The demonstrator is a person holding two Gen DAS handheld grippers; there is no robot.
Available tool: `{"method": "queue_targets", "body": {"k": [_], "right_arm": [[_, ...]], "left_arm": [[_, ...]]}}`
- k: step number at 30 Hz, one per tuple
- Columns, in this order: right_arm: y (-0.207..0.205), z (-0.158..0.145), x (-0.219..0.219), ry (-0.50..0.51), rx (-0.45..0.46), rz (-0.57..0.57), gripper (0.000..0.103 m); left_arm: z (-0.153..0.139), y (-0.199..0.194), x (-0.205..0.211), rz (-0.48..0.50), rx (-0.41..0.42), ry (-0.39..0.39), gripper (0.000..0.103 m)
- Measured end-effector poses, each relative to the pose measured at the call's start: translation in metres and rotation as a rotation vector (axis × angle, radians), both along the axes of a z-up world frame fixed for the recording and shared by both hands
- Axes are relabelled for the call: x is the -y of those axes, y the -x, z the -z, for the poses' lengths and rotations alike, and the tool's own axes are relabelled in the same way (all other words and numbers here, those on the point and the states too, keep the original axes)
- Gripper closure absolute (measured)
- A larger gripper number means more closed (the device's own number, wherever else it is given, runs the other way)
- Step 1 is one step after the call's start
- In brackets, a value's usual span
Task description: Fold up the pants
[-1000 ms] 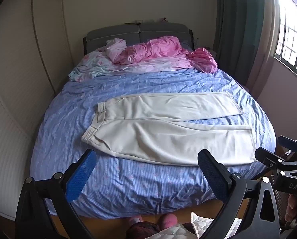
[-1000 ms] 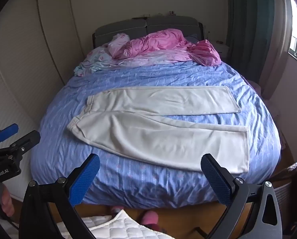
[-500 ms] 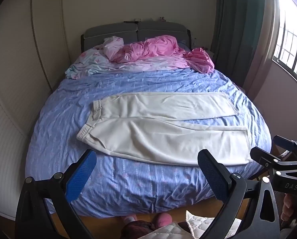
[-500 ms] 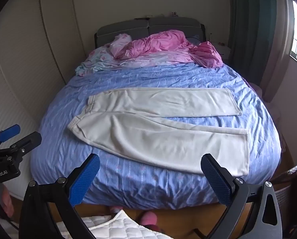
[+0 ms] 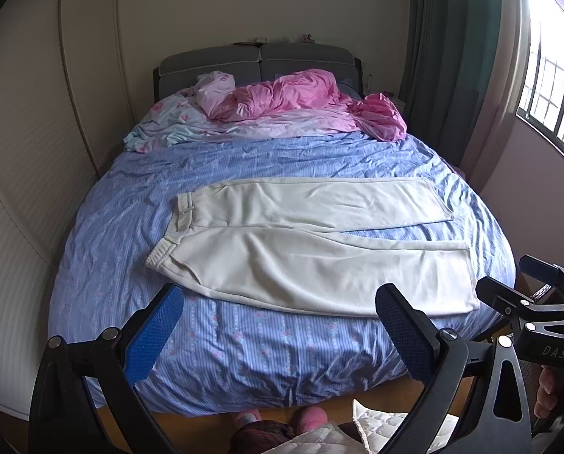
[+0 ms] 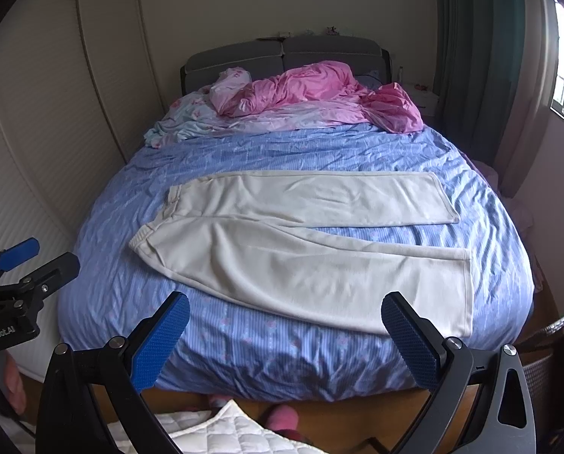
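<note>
Pants of cream, soft fleece-like cloth lie spread flat across the blue striped floral duvet of the bed, waistband to the left, both leg hems to the right, the two legs touching near the crotch and splaying apart toward the hems. Judging by the gentle wrinkles, the fabric looks light, limp and not slippery; it should drape and sag wherever it is not supported, so pinching it at corners seems wisest: the near end of the waistband for the left side and the near leg's hem corner for the right. The left hand-held gripper hangs short of the bed's near edge with its blue-padded fingers wide apart and nothing between them; the right hand-held gripper is likewise spread and empty. Folding has not yet begun. A strip of bare duvet runs along the near edge and a wider band lies beyond the far leg, before the crumpled pink bedding by the grey headboard. The right hems sit close to the bed's right edge, so there is little slack there.
</note>
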State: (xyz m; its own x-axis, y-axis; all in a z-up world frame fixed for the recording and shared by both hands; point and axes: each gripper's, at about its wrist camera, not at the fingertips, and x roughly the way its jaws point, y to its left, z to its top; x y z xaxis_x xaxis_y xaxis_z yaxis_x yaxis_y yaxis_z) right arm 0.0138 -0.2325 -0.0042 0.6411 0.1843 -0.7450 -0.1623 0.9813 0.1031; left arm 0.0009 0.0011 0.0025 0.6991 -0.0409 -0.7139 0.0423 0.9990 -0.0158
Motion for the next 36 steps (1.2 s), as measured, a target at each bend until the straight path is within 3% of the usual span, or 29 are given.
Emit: {"method": "queue_targets", "body": {"k": [36], "right_arm": [[0.001,0.0006,-0.0007,0.003,0.013,-0.003,0.001]], "left_arm": [[-0.0002,-0.0013,-0.0013,-0.003,0.001,-0.001,0.0]]}}
